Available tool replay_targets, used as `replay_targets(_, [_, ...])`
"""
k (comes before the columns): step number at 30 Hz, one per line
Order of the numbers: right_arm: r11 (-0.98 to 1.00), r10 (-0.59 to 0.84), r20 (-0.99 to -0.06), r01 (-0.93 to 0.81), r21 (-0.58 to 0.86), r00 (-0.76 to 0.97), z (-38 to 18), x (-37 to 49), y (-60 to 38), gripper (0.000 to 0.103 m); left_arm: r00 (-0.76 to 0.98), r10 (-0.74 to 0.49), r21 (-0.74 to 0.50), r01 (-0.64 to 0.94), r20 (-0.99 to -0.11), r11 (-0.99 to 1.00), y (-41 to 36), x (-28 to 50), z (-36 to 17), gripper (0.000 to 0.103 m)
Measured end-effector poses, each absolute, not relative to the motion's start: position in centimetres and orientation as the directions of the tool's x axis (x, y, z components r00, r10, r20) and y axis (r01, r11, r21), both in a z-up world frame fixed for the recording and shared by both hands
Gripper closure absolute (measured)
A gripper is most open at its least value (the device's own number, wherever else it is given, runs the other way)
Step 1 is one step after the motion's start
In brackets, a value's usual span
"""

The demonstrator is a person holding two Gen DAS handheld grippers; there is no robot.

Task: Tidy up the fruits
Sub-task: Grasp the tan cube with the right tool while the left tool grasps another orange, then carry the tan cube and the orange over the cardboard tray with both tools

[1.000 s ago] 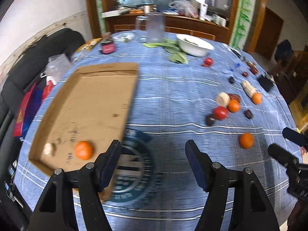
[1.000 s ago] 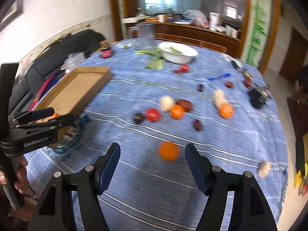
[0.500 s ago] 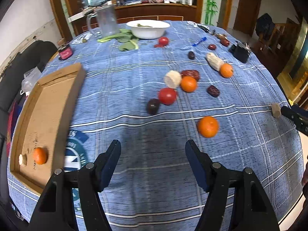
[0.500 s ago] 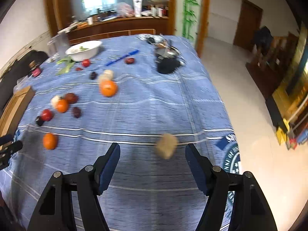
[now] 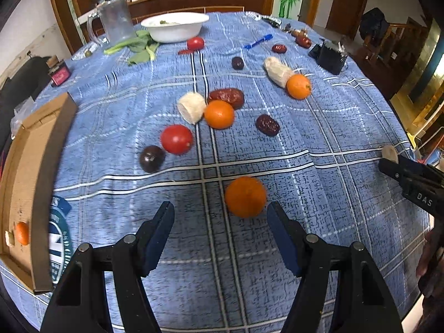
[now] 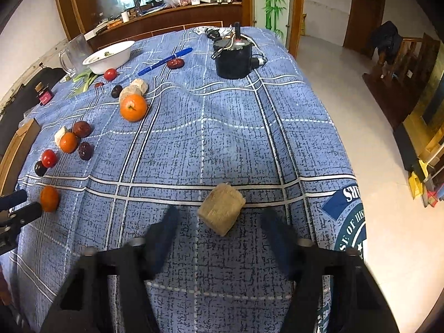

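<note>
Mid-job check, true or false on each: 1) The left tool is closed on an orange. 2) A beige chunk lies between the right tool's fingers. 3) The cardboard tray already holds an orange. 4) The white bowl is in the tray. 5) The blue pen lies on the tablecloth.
1) False. The left tool is open; the orange sits on the cloth just ahead of its fingers, ungripped.
2) True. The beige chunk lies between the fingers of the right tool, whose jaws have just been closing; the pads do not touch it yet.
3) True. A small orange sits in the cardboard tray.
4) False. The white bowl stands on the tablecloth at the far end.
5) True. The blue pen lies there.
</note>
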State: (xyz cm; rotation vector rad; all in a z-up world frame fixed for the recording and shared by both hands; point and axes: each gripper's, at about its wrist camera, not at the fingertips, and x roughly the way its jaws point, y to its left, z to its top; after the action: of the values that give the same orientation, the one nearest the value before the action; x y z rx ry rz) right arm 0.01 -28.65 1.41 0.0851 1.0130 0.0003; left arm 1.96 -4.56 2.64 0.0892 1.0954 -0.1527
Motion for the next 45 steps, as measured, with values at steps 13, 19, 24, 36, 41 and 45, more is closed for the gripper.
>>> replay_targets(13, [0.993,0.098,-0.826,-0.002,0.117,0.555,1.7,-0.7,-29.1,0.059,0.457,-0.124,-0.055,0.161,-0.881,0.985,-5.0,2.8,1.2,0.072])
replay_targets(19, [0.991,0.116,-0.837,-0.007,0.133,0.534,1.4,0.0,-29.2,0.059,0.445,-0.141,-0.075,0.163,-0.885,0.984,-4.9,2.1,1.3,0.072])
replay_targets(24, [0.993,0.108,-0.832,-0.021,0.115,0.544,1.4,0.4,-28.9,0.073,0.441,-0.162,-0.095,0.171,-0.883,0.981,-4.9,1.8,1.5,0.072])
replay_targets(36, [0.991,0.137,-0.793,-0.081,0.111,0.594,4.4,-1.2,-28.1,0.073,0.456,-0.221,-0.158,0.172,-0.862,0.972,-3.6,0.6,3.0,0.072])
replay_targets(41, [0.985,0.171,-0.779,-0.129,0.116,0.603,5.0,-1.1,-25.8,0.073,0.480,-0.204,-0.146,0.157,-0.853,0.977,-1.8,-0.5,4.3,0.072])
replay_targets(45, [0.981,0.185,-0.779,-0.161,0.109,0.600,5.3,-0.9,-23.1,0.073,0.511,-0.205,-0.158,0.134,-0.835,0.978,0.6,-1.0,5.6,0.072])
